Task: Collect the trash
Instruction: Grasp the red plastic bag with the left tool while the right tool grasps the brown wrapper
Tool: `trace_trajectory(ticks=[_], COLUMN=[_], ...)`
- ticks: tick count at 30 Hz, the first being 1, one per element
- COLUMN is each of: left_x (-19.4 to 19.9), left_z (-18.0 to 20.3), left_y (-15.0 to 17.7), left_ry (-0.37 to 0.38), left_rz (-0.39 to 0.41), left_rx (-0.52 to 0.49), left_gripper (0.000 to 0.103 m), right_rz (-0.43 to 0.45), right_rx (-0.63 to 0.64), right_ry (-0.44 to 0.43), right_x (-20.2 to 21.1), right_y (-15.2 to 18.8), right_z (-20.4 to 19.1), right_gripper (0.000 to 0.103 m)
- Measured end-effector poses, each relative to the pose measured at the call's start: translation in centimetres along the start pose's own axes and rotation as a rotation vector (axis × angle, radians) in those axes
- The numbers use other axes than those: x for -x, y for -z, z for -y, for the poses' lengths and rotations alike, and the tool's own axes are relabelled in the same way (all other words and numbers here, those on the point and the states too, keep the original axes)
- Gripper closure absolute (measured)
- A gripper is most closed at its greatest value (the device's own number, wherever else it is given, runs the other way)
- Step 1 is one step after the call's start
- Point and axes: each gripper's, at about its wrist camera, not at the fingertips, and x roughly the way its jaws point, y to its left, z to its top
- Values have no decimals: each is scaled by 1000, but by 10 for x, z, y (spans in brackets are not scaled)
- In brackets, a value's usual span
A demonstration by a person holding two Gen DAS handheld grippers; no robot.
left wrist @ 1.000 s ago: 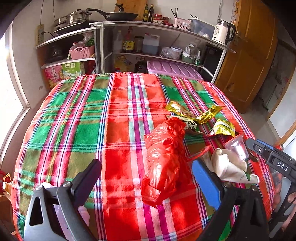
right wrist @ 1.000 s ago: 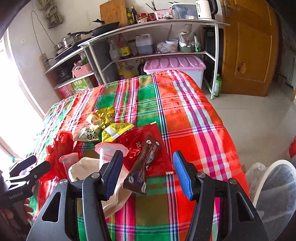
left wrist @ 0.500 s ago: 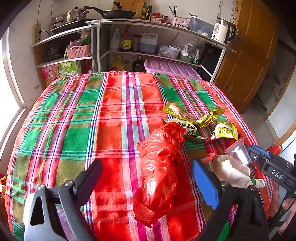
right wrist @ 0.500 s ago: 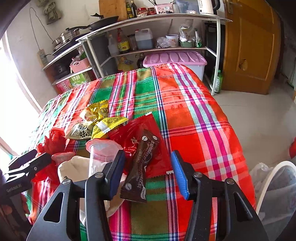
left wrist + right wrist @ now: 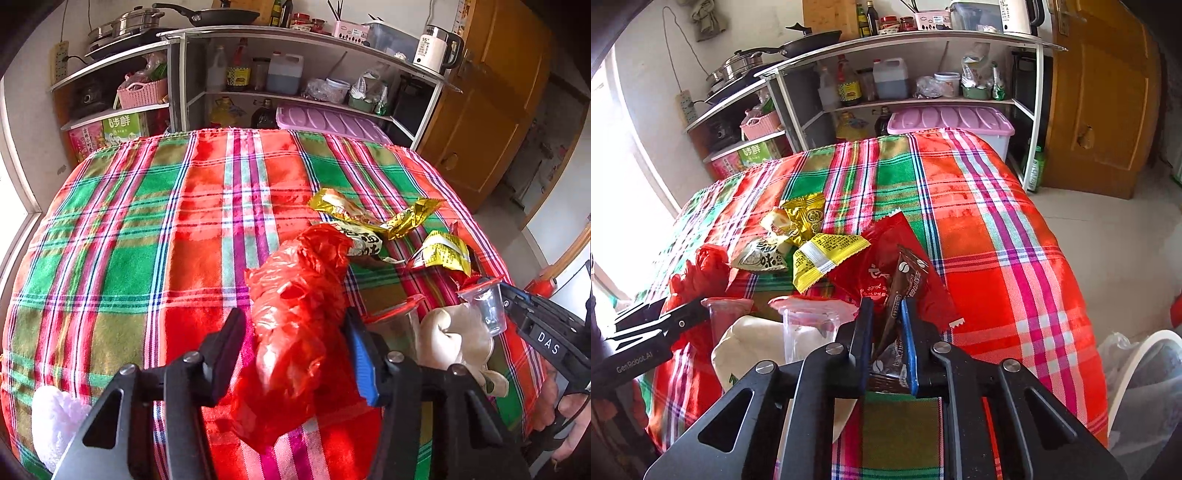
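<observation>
Grasp step, both sides at once. Left hand-held gripper [image 5: 295, 354]: jaws just closing around the crumpled red plastic bag [image 5: 295, 314], which bulges between them; fingers look pressed into its sides, opening medium because the bag is bulky. Right hand-held gripper [image 5: 886, 332]: jaws just closing too, now narrow, pinched on the lower end of the brown coffee sachet [image 5: 905, 288], which stands up between the pads and leans over the red wrapper [image 5: 886, 254].

All trash clustered on the plaid-covered desk [image 5: 997, 229], toward its near right edge in the left wrist view.

Next, judged: lift both pieces clear of the cloth and carry them to the white-rimmed bin with a clear liner [image 5: 1137, 369], down at the desk's right side. Needs a firm pinch on the sachet, thin and slippery-looking, and a check that the bag does not drag neighbours along.

Still lying around: 
- gold wrapper [image 5: 369, 214] and yellow packet [image 5: 443, 253], beyond the bag
- 2 clear plastic cups with red rims [image 5: 809, 325], just left of the right gripper
- crumpled cream paper [image 5: 458, 339], touching the cups

In the way, likely: the cups and paper between the 2 grippers, close enough to be knocked on lifting. Red wrapper under the sachet may cling. Shelving and pink-lidded box [image 5: 953, 118] well apart, no obstacle.
</observation>
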Motion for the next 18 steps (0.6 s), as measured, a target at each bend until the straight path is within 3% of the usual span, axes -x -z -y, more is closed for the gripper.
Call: trace_trajectory(ticks=[18], left_x=[25], left_z=[7], left_y=[2], left_ry=[-12], left_rz=[68], left_rx=[-27], left_gripper=[54], right_rz=[47], right_rx=[16], right_ry=[17], right_x=[21], right_y=[7], right_z=[-3], right_gripper=[94])
